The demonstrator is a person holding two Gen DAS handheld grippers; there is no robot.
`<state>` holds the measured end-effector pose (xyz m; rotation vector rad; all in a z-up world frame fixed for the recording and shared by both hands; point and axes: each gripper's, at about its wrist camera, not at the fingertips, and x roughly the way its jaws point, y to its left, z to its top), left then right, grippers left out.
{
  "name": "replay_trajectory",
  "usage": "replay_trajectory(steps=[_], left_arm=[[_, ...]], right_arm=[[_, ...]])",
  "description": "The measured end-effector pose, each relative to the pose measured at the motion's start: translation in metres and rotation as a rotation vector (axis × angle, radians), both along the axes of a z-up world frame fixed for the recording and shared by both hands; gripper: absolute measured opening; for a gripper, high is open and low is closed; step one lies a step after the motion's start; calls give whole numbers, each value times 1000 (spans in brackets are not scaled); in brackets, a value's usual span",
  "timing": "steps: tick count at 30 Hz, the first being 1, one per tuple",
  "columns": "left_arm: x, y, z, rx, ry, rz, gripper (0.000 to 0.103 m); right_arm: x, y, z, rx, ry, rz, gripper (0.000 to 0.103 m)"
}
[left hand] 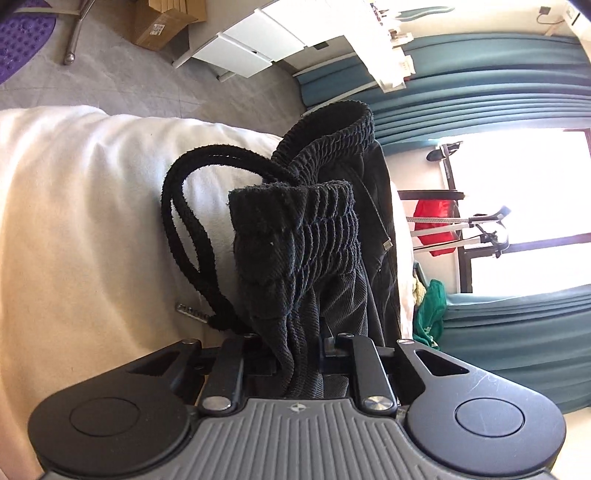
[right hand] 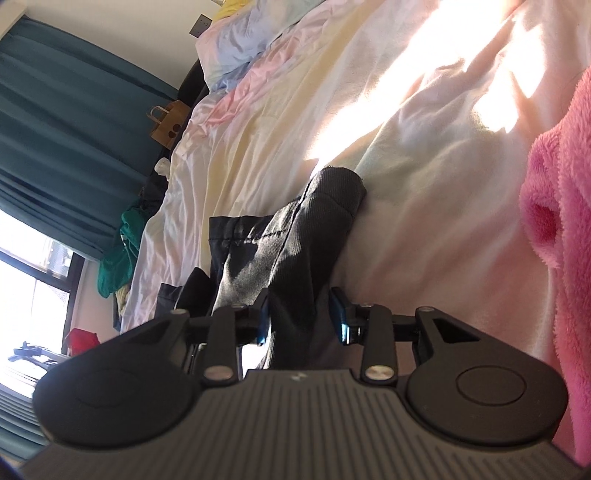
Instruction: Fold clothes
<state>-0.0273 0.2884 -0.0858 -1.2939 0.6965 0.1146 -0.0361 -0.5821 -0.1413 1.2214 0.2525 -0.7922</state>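
- No word, brand or number reads anywhere in either view.
- The cardboard box (left hand: 162, 22) on the floor carries a small white label (printed, but far too small to make out).
- The left gripper (left hand: 299, 354) shows only a tiny round emblem on its grey ribbed body, no lettering.
- The right gripper (right hand: 301, 317) shows the same kind of mark, blurred.

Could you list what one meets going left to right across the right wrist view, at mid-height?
Teal curtain → green cloth → white sheet → black trousers → pink fleece.
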Motion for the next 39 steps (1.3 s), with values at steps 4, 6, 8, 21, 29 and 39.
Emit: replay_trajectory(steps=[4, 6, 8, 21, 29, 39], left_arm=[[9, 9, -17, -38, 57, -23, 32], [10, 10, -21, -66, 72, -20, 41], [12, 9, -23, -74, 84, -28, 50], [27, -7, -16, 0, 63, -109, 21], [12, -15, 20, 59, -139, -62, 14], [-42, -8, 39, -87, -349, 86, 11]], right_arm=[[4, -2, 2, -64, 25, 13, 15], [5, -2, 4, -83, 26, 12, 9], [6, -3, 4, -97, 21, 7, 8], [5, -1, 9, -120, 32, 4, 8], [-7, 9, 23, -156, 7, -5, 7], [-34, 35, 67, -258, -44, -44, 7]])
